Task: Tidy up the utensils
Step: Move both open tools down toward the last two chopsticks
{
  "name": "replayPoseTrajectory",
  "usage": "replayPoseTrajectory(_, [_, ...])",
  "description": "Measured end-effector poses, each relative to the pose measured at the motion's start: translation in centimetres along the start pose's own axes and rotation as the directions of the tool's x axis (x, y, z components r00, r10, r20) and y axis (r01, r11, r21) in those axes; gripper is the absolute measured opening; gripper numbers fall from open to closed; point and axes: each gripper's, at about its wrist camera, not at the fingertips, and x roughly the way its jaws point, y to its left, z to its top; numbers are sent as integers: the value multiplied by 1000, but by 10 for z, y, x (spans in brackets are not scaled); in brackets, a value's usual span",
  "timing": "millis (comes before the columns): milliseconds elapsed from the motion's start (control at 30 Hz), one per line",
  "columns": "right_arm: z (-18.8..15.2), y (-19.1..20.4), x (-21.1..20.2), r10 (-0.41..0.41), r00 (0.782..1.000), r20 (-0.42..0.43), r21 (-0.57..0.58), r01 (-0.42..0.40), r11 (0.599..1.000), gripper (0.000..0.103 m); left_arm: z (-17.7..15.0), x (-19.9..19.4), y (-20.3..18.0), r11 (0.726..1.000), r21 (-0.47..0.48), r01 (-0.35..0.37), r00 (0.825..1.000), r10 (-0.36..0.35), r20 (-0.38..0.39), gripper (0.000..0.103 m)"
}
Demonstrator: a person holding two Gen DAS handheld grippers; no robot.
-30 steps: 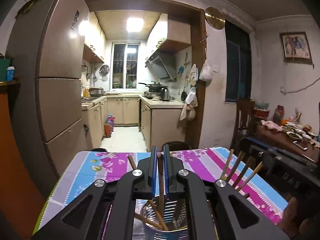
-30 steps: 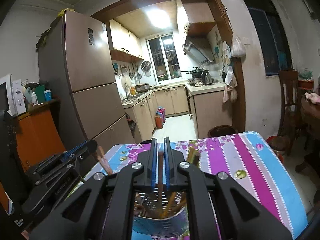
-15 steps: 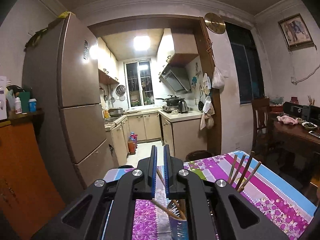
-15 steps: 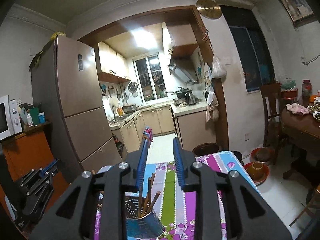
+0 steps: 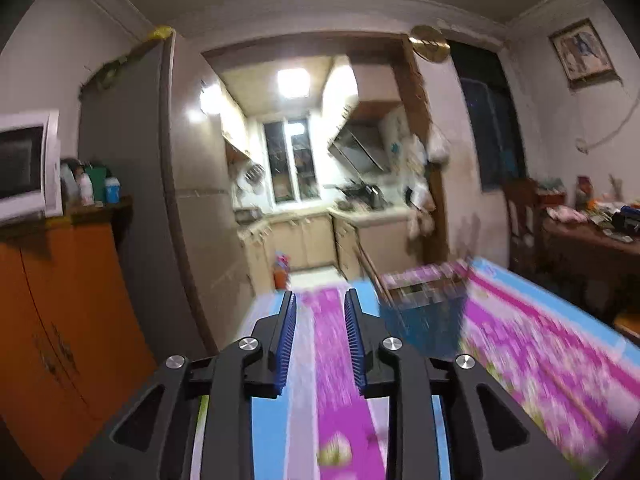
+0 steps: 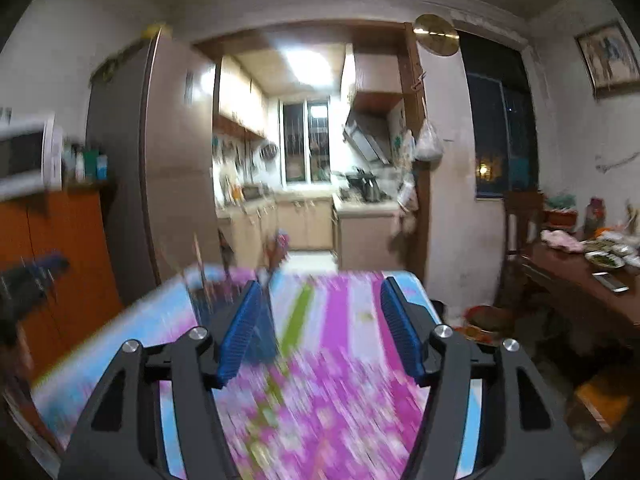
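Note:
Both views are blurred by motion. In the left wrist view my left gripper [image 5: 320, 300] is open and empty above the flowered tablecloth [image 5: 540, 340]. The utensil holder [image 5: 424, 324], a blue-patterned can with chopsticks [image 5: 370, 270] standing in it, sits just right of the gripper. In the right wrist view my right gripper [image 6: 324, 292] is wide open and empty. The holder [image 6: 208, 300] with chopsticks [image 6: 198, 258] shows behind its left finger. The left gripper [image 6: 32, 280] appears at the far left.
A tall fridge [image 5: 132, 184] and an orange cabinet [image 5: 60, 300] with a microwave [image 5: 24, 164] stand left of the table. A cluttered dark wooden table [image 6: 580, 276] and chair [image 6: 520, 216] stand at the right. The kitchen doorway lies straight ahead.
Both grippers let go of their chopsticks into the holder, opened and pulled back and up. The holder now sits farther off, right of the left gripper and left of the right one.

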Motion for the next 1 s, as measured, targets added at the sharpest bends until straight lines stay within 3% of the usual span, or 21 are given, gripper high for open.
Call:
replayPoseTrajectory(133, [-61,8,-26,-36,994,-106,-45,32,998,60,-61,-36,-10,997,17,76,991,-73,-115,27])
replayPoseTrajectory(233, [-107,17,-43,-91,978,-187,-81,77,994,60,-101,-59,-31,992,76,97,981,-83,-173,27])
replayPoseTrajectory(333, [-135,23,-61,-106,967,-230,-36,100,994,63,-130,-78,-53,986,103,134,970,-109,-219,27])
replayPoseTrajectory(433, [-155,26,-72,-104,960,-262,31,116,993,63,-144,-89,-68,983,63,174,954,-152,-259,27])
replayPoseTrajectory(533, [-170,29,-79,-81,956,-282,90,111,990,63,-153,-93,-84,978,81,194,944,-163,-285,27])
replayPoseTrajectory(700, [-185,33,-83,-85,954,-288,70,109,992,61,-152,-91,-104,967,85,239,931,-204,-302,27])
replayPoseTrajectory(900, [-192,40,-79,-65,954,-293,26,76,997,37,-164,-74,-122,962,101,255,912,-205,-356,27])
replayPoseTrajectory(1000, [-195,47,-78,-56,955,-290,-9,56,998,33,-168,-66,-123,966,94,239,910,-189,-368,27])
